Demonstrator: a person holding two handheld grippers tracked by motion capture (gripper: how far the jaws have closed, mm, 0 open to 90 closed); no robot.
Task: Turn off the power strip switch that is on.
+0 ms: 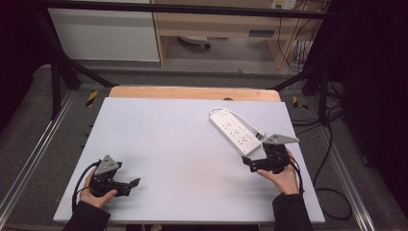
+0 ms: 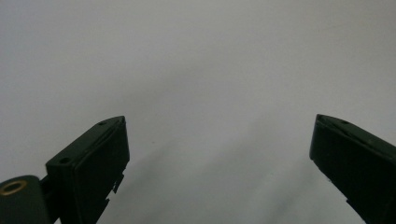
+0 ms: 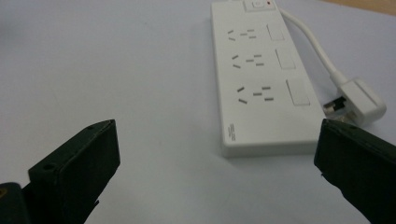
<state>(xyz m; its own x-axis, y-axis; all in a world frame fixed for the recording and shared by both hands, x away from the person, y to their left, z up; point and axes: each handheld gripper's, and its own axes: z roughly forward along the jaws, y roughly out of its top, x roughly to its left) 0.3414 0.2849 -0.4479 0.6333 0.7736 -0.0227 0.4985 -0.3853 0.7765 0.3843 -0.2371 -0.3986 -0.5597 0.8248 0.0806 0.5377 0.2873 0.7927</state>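
Note:
A white power strip (image 1: 235,131) with three socket rows lies on the right half of the white table (image 1: 173,144). Its short cord loops round to a white plug (image 1: 260,134) lying beside it. In the right gripper view the strip (image 3: 259,79) sits just beyond the jaws, with its plug (image 3: 362,100) to the right and a switch at the far end. My right gripper (image 1: 248,164) is open, close to the strip's near end, holding nothing. My left gripper (image 1: 132,186) rests open near the front left of the table, with bare table between its jaws (image 2: 219,121).
A wooden strip (image 1: 192,93) runs along the table's far edge. Black frame posts (image 1: 57,72) stand at the left and right. Cables (image 1: 332,159) trail on the floor to the right. A wooden cabinet (image 1: 216,24) stands behind.

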